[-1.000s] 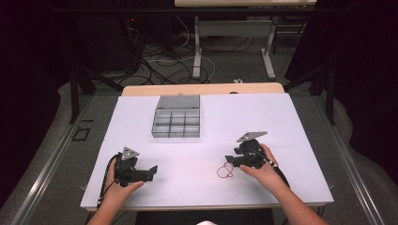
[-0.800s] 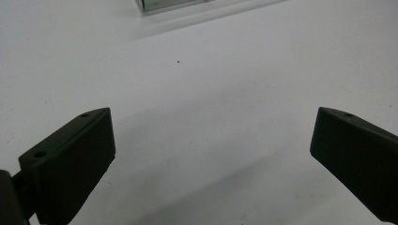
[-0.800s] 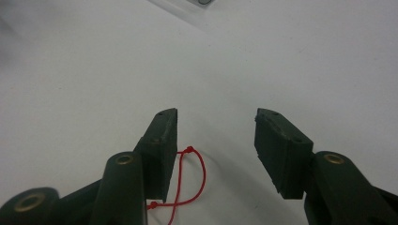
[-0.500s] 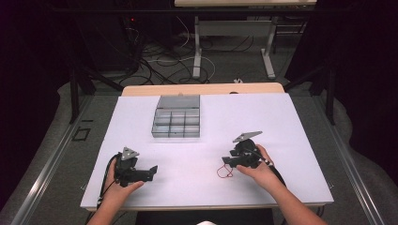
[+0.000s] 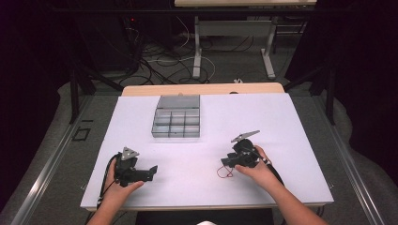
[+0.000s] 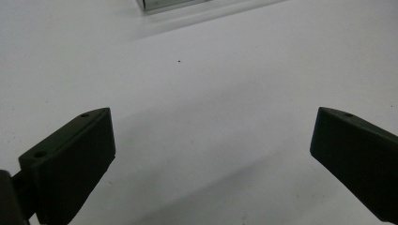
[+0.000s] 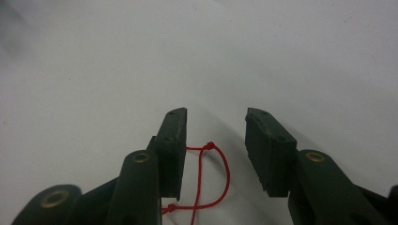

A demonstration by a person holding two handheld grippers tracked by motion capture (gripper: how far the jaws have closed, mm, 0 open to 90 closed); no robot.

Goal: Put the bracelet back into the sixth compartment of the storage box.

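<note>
Nearest, two forearms in from the bottom edge of the high view, each hand on one hand-held gripper. Left hand-held gripper low on the white desk, jaws spread wide over bare surface in its own view. Right hand-held gripper partly spread around nothing, one thin red string loop on the desk between the jaws, knots plain there, a mere red squiggle from above. Farther back, one grey compartment box, nine cells counted from above, just a corner in the left gripper view.
</note>
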